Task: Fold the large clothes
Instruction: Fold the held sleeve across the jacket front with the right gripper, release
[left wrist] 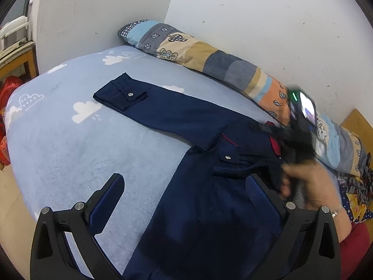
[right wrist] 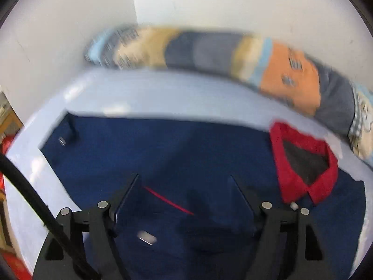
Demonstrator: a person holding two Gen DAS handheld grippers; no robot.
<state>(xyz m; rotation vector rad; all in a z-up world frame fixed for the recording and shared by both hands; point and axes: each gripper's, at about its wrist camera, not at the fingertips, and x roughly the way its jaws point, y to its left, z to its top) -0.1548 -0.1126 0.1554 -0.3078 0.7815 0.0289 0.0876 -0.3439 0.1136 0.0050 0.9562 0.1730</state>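
One navy jacket [left wrist: 209, 210] lies flat on the bed [left wrist: 70, 151], under both grippers. The left gripper [left wrist: 186, 196] and the right gripper [right wrist: 184, 186] have fingers spread, gripping nothing.

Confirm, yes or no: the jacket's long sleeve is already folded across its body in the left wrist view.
No: the sleeve lies stretched out flat on the cloud-print sheet, away from the jacket body.

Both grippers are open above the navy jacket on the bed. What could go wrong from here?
1. The sleeve lies stretched far out, so folding the navy jacket may drag it crooked.
2. The right gripper, open and blurred, may close on the red collar or bunch the fabric.
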